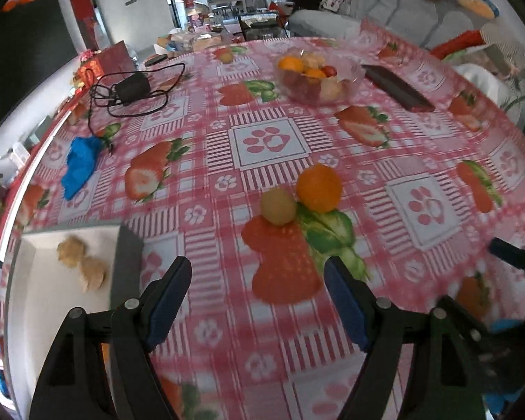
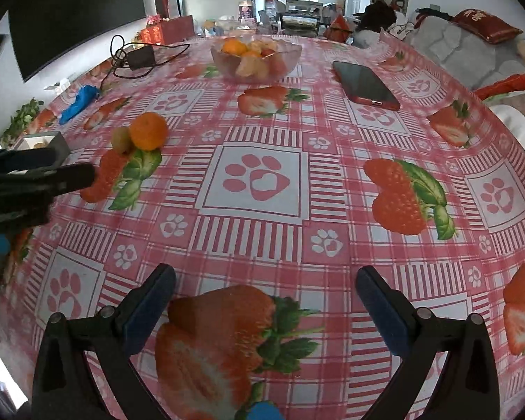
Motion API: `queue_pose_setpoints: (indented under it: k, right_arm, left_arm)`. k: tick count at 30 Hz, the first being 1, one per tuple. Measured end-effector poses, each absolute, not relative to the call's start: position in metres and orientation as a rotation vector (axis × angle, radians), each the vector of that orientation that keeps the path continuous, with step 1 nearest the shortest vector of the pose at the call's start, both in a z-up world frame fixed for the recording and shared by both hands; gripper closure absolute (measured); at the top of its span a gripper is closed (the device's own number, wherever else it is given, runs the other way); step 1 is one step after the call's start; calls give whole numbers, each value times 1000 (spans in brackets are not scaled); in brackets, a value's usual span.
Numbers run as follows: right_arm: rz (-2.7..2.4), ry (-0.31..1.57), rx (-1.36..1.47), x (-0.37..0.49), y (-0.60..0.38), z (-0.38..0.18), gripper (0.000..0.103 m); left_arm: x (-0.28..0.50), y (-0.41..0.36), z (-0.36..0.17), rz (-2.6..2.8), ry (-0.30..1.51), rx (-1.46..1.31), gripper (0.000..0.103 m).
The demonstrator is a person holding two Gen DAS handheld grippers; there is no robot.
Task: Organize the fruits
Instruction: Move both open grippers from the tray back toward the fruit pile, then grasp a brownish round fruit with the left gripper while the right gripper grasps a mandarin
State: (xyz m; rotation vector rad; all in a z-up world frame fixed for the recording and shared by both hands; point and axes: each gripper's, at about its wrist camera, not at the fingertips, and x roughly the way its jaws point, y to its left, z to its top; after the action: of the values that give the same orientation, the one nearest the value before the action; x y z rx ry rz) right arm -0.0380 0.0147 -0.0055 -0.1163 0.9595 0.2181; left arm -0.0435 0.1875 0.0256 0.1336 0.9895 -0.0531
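An orange (image 1: pixel 319 188) and a small yellow-green fruit (image 1: pixel 278 206) lie touching on the tablecloth, just ahead of my left gripper (image 1: pixel 258 274), which is open and empty. They also show in the right wrist view: the orange (image 2: pixel 148 130) and the small fruit (image 2: pixel 121 139), at the left. A clear glass bowl (image 1: pixel 350 85) with several fruits stands at the far side, also in the right wrist view (image 2: pixel 290 56). My right gripper (image 2: pixel 265 288) is open and empty over the tablecloth. The left gripper shows at the left edge of the right wrist view (image 2: pixel 38 171).
A white box (image 1: pixel 43 280) with two pale lumpy items sits at the left of the left gripper. A red phone (image 2: pixel 365 85), a black charger with cable (image 1: pixel 131 87) and a blue cloth (image 1: pixel 80 166) lie on the table. A sofa stands behind.
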Motion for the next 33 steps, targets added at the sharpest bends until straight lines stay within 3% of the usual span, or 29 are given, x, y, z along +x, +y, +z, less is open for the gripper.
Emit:
queue_pose_setpoints:
  k: [12, 15, 17, 19, 29, 33]
  right_arm:
    - [227, 943, -97, -40, 13, -6, 0]
    - [227, 943, -96, -40, 13, -6, 0]
    - [227, 943, -97, -40, 13, -6, 0]
    - [227, 944, -98, -40, 13, -6, 0]
    - [221, 955, -113, -39, 15, -7, 0]
    - [232, 1044, -132, -26, 19, -4, 0]
  left_arm:
    - [-6, 178, 8, -86, 978, 129, 25]
    - [-2, 178, 8, -109, 979, 93, 40]
    - [-1, 177, 9, -122, 981, 71, 63]
    - [-1, 177, 9, -120, 981, 74, 74]
    - [-45, 191, 9, -85, 961, 70, 74]
    - [-75, 201, 9, -61, 951, 67, 74]
